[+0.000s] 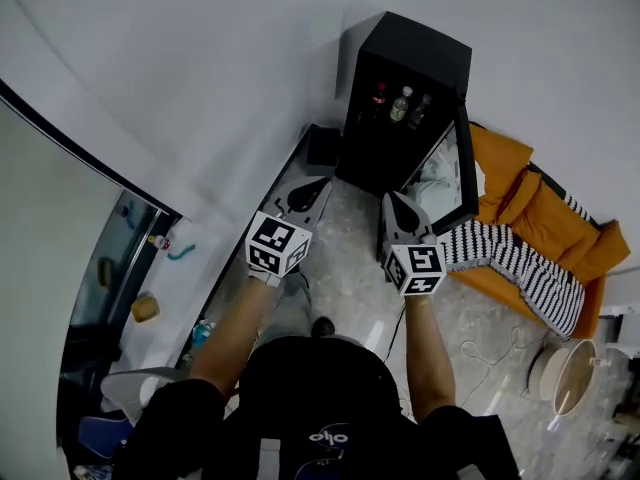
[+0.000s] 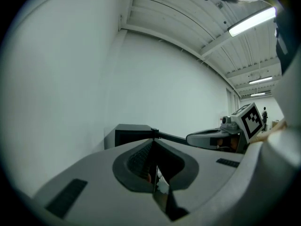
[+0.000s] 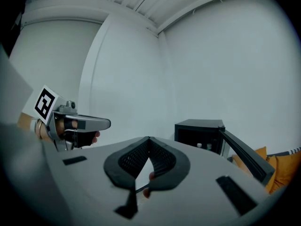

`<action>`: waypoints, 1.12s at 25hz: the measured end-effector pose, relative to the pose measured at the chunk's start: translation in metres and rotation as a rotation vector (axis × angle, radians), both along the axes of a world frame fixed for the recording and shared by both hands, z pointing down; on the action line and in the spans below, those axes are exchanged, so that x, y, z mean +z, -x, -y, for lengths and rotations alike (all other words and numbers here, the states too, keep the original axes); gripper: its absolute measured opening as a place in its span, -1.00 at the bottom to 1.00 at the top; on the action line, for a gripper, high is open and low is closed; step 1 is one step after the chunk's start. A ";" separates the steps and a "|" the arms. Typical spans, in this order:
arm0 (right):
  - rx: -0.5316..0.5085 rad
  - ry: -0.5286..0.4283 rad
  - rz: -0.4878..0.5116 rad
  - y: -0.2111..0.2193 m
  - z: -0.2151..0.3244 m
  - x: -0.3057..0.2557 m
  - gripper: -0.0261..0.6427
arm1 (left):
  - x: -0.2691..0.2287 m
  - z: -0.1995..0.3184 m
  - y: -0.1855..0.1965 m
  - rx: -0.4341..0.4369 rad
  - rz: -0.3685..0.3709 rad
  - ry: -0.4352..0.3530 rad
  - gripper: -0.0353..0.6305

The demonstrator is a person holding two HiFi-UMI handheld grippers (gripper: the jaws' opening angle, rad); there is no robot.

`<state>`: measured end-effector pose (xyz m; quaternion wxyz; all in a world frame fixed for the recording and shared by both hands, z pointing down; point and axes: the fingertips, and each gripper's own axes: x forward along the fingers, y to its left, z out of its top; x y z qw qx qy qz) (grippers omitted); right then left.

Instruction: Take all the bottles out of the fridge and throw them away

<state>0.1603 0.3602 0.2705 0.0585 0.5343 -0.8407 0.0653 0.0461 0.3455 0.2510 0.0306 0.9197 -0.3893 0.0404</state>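
Black fridge [image 1: 405,53] against the wall, door [image 1: 462,173] swung open for access, bottles [image 1: 400,103] upright inside. Left hand-held gripper [image 1: 322,182] and right hand-held gripper [image 1: 389,199] pinched closed, empty, aimed at the fridge from nearby (probably lining up a first reach).

The person wears a black short-sleeved shirt [image 1: 300,388] with a white logo [image 1: 328,436]; the grey left gripper [image 1: 321,182] and right gripper [image 1: 393,200] bear black-and-white marker cubes [image 1: 277,245].

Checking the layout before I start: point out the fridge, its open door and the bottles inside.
fridge [image 1: 415,53]: head view, on its black top.
door [image 1: 447,173]: head view, on its glass pane.
bottles [image 1: 400,105]: head view, on the middle bottle.
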 end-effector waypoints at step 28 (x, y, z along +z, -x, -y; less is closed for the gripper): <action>0.232 0.070 -0.059 0.027 0.301 0.039 -0.92 | 0.041 0.309 0.048 0.178 -0.053 0.067 -0.89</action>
